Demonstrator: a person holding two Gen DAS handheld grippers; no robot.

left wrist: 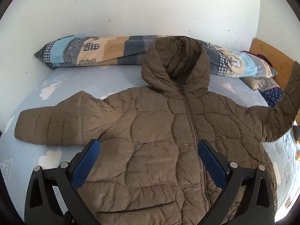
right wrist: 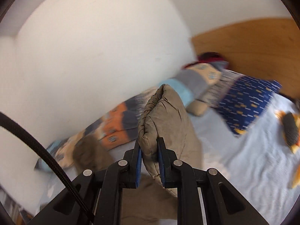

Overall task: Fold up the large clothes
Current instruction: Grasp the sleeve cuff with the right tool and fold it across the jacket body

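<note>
jacket: brown quilted puffer jacket with hood (left wrist: 150,131), zipped, lying front-up on the light-blue bed sheet with white cloud print (left wrist: 54,86); hood toward the wall, resting against the patchwork quilt
left sleeve side: flat sleeve (left wrist: 50,125) spread out across the sheet, cuff near the bed edge
right sleeve side: cuffed sleeve end (right wrist: 165,116) lifted off the bed – in the left wrist view it rises at the right edge of frame
right gripper (right wrist: 150,150): black frame, blue pads, jaws narrow and clamped on the sleeve cuff; fabric bulges out above the pads
left gripper (left wrist: 149,148): jaws spread wide, nothing between them – hovering over the jacket's lower front, straddling the zip (left wrist: 191,120) area
bedding: rolled patchwork quilt in blue, beige and grey (left wrist: 112,50) along the white wall; dark-blue patterned pillow (right wrist: 249,101) by the wooden headboard (right wrist: 249,45)
note: right wrist view is motion-blurred; the small orange-and-dark object at far right can't be identified
</note>
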